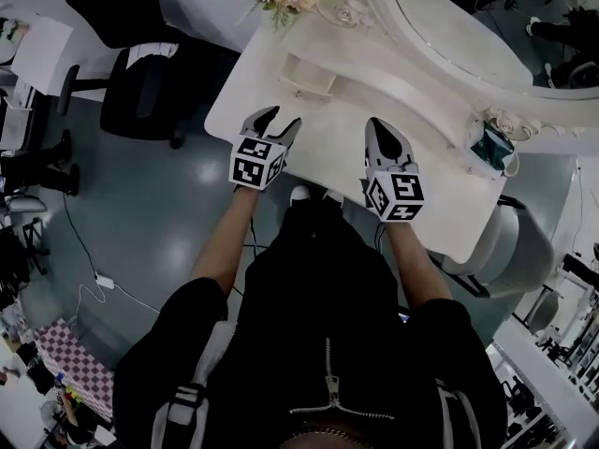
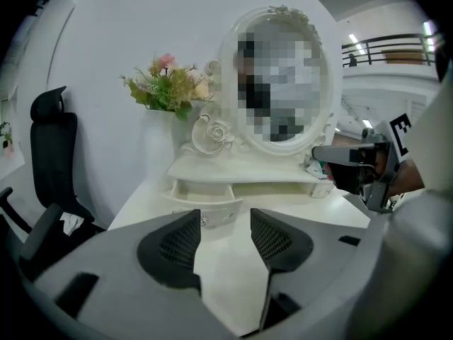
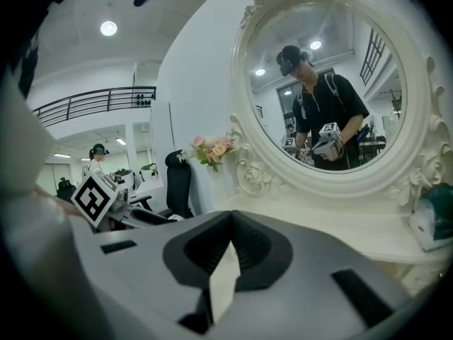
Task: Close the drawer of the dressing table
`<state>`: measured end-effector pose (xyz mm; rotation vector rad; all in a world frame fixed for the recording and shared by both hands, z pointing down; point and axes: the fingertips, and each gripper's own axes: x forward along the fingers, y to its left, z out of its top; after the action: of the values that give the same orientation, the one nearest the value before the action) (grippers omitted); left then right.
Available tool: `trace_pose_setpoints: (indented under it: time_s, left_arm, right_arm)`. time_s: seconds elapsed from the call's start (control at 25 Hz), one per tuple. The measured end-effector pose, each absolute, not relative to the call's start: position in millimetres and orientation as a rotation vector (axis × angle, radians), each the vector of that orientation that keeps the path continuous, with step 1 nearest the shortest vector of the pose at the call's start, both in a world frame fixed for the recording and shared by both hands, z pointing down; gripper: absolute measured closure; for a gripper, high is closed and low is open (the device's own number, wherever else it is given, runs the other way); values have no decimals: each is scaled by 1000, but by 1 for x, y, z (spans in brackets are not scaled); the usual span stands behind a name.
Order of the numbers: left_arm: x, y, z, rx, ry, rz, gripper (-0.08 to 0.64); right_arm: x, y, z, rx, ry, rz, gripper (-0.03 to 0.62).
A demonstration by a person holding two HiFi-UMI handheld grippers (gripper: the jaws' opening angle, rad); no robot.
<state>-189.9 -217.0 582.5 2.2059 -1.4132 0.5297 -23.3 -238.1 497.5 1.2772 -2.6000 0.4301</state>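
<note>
- My left gripper (image 2: 225, 218) is released: its own view shows the jaws spread apart with only bare tabletop between them.
- That view looks straight at the drawer (image 2: 205, 195), pulled out of the low shelf on the dressing table (image 2: 311, 211), left of the mirror (image 2: 279, 83).
- From the head view, the drawer (image 1: 309, 75) lies well ahead of both grippers.
- My right gripper (image 3: 230, 222) is clenched, tips together, empty; its view misses the drawer and catches a person reflected in the mirror.

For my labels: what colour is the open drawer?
White; the drawer shows best in the left gripper view.
</note>
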Motion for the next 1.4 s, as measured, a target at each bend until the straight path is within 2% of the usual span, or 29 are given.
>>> trace_pose_setpoints:
  time_s: [0.72, 1.12, 1.4]
  left_arm:
    - [-197, -270, 664, 2098, -1346, 713, 370]
    - [-192, -287, 686, 2002, -1326, 677, 378]
    - [-196, -291, 697, 1923, -1358, 629, 413]
  right_arm:
    - [23, -237, 513, 1406, -2481, 464, 591]
    - [45, -242, 518, 1475, -2432, 482, 591]
    - [59, -249, 517, 1516, -2413, 480, 591]
